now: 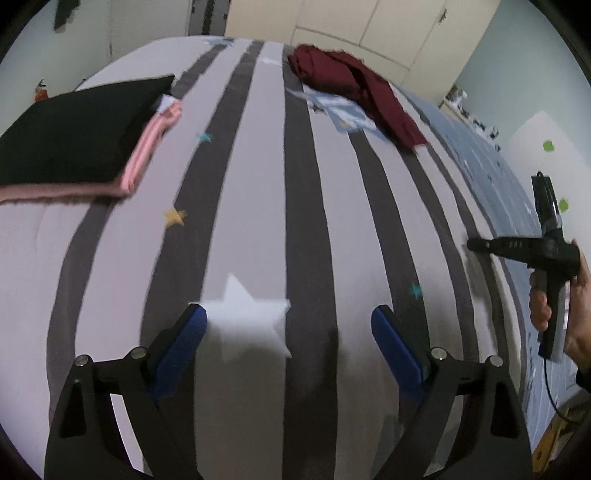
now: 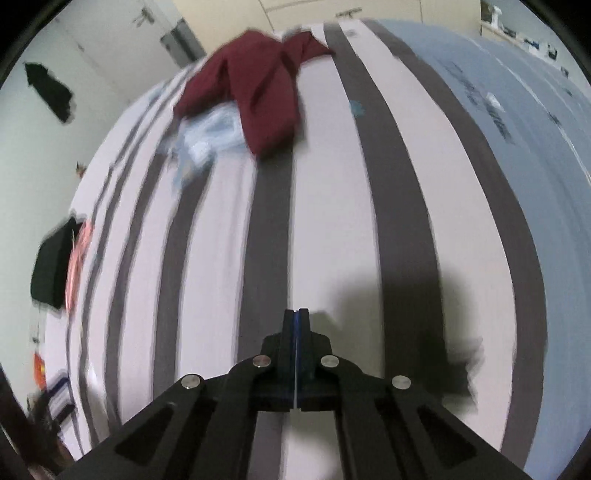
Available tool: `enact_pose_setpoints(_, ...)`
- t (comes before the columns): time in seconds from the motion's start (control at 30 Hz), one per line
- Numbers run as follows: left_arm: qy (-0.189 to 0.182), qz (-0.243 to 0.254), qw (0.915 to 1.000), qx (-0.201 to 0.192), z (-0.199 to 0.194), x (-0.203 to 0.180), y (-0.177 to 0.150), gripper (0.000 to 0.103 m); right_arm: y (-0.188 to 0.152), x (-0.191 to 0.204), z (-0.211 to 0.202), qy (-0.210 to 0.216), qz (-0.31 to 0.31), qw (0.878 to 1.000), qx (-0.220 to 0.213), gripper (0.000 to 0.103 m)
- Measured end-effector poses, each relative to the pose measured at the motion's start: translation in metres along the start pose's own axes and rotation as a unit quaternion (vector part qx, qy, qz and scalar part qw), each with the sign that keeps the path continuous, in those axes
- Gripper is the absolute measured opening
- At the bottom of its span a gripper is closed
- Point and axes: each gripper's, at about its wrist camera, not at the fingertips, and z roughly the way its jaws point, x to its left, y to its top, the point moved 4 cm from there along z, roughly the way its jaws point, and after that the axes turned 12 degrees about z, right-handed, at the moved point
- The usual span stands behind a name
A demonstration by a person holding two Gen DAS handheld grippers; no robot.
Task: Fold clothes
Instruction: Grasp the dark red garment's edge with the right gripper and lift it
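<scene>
Clothes: while two folded pieces, black on pink, are being kept stacked, one maroon garment is lying crumpled.
Left gripper: being held apart.
Right gripper: being held together, empty.

Place: it was a home bedroom.
Bed: a striped star-print bedcover filled the frame.
Storage: cream wardrobe doors stood at the top.

Hardly anything here can be read. The right gripper, seen from the left wrist, carries some faint raised letters along its black arm, too small to make out. The blue blanket has dark printed lettering, but it is blurred past reading.
</scene>
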Motion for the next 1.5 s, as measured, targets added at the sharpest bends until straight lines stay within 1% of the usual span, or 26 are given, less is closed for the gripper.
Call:
enact_pose_setpoints(0.1, 0.001, 0.009, 0.9999, 0.008, 0.002, -0.008, -0.001, 0.090, -0.010, -0.011, 0.012, 0.012, 0.026, 1.000, 0.009, 0.002)
enact_pose_setpoints(0.13, 0.002, 0.011, 0.9999, 0.007, 0.003, -0.010, 0.001, 0.090, -0.004, -0.008, 0.015, 0.012, 0.028, 1.000, -0.003, 0.005)
enact_pose_setpoints(0.17, 0.004, 0.012, 0.9999, 0.006, 0.004, -0.010, 0.004, 0.090, 0.005, -0.003, 0.017, 0.012, 0.026, 0.999, -0.019, 0.017)
enact_pose_setpoints(0.2, 0.003, 0.011, 0.9999, 0.005, 0.005, -0.010, 0.005, 0.090, 0.019, 0.004, 0.019, 0.020, 0.028, 0.999, -0.036, 0.033)
enact_pose_setpoints(0.23, 0.002, 0.007, 1.0000, 0.002, 0.005, -0.010, 0.008, 0.090, 0.032, 0.012, 0.019, 0.028, 0.028, 0.998, -0.050, 0.043)
enact_pose_setpoints(0.27, 0.001, 0.003, 1.0000, -0.001, 0.005, -0.009, 0.010, 0.090, 0.044, 0.019, 0.020, 0.034, 0.028, 0.997, -0.063, 0.061)
enact_pose_setpoints(0.3, 0.000, 0.000, 1.0000, -0.004, 0.006, -0.009, 0.012, 0.090, 0.058, 0.027, 0.019, 0.036, 0.029, 0.996, -0.079, 0.068)
enact_pose_setpoints(0.33, -0.001, -0.003, 1.0000, -0.007, 0.006, -0.008, 0.014, 0.090, 0.073, 0.035, 0.018, 0.037, 0.032, 0.994, -0.095, 0.069)
enact_pose_setpoints(0.4, -0.003, -0.008, 0.9999, -0.008, 0.008, -0.005, 0.016, 0.090, 0.105, 0.047, 0.022, 0.027, 0.034, 0.993, -0.113, 0.077)
enact_pose_setpoints(0.5, -0.005, -0.010, 0.9999, -0.009, 0.009, -0.001, 0.016, 0.090, 0.145, 0.059, 0.040, -0.007, 0.033, 0.992, -0.119, 0.077)
enact_pose_setpoints(0.6, -0.004, -0.010, 0.9999, -0.011, 0.008, 0.004, 0.015, 0.090, 0.173, 0.061, 0.060, -0.030, 0.027, 0.993, -0.109, 0.077)
enact_pose_setpoints(0.63, -0.005, -0.011, 0.9999, -0.011, 0.010, 0.008, 0.016, 0.090, 0.178, 0.060, 0.065, -0.037, 0.028, 0.994, -0.098, 0.076)
enact_pose_setpoints(0.67, -0.004, -0.013, 0.9998, -0.012, 0.010, 0.010, 0.016, 0.090, 0.183, 0.059, 0.069, -0.045, 0.028, 0.995, -0.085, 0.069)
enact_pose_setpoints(0.7, -0.004, -0.015, 0.9998, -0.012, 0.010, 0.012, 0.015, 0.090, 0.187, 0.060, 0.076, -0.051, 0.029, 0.996, -0.068, 0.049)
enact_pose_setpoints(0.73, -0.005, -0.018, 0.9998, -0.012, 0.010, 0.014, 0.015, 0.090, 0.190, 0.061, 0.080, -0.046, 0.030, 0.997, -0.055, 0.036)
enact_pose_setpoints(0.77, -0.006, -0.021, 0.9997, -0.012, 0.011, 0.016, 0.015, 0.090, 0.191, 0.062, 0.082, -0.038, 0.031, 0.998, -0.044, 0.010)
enact_pose_setpoints(0.83, -0.005, -0.024, 0.9996, -0.011, 0.013, 0.017, 0.014, 0.089, 0.194, 0.064, 0.087, -0.023, 0.033, 0.999, -0.021, 0.008)
enact_pose_setpoints(0.87, -0.005, -0.025, 0.9996, -0.010, 0.014, 0.017, 0.014, 0.089, 0.193, 0.065, 0.087, -0.023, 0.029, 0.999, -0.018, 0.008)
enact_pose_setpoints(0.97, -0.007, -0.020, 0.9997, -0.010, 0.015, 0.014, 0.014, 0.089, 0.188, 0.067, 0.080, -0.020, 0.017, 0.999, -0.019, 0.007)
enact_pose_setpoints(1.1, -0.010, -0.011, 0.9999, -0.009, 0.015, 0.007, 0.015, 0.089, 0.169, 0.070, 0.064, -0.023, -0.011, 0.999, -0.032, 0.007)
enact_pose_setpoints(1.27, -0.014, -0.008, 0.9998, -0.008, 0.011, -0.002, 0.016, 0.089, 0.149, 0.073, 0.053, -0.025, -0.046, 0.998, -0.029, 0.006)
enact_pose_setpoints(1.37, -0.016, -0.011, 0.9997, -0.011, 0.006, -0.007, 0.017, 0.089, 0.115, 0.066, 0.026, -0.022, -0.068, 0.997, -0.031, 0.006)
enact_pose_setpoints(1.5, -0.023, -0.020, 0.9994, -0.016, -0.001, -0.015, 0.021, 0.089, 0.031, 0.031, -0.011, -0.009, -0.075, 0.997, -0.003, 0.006)
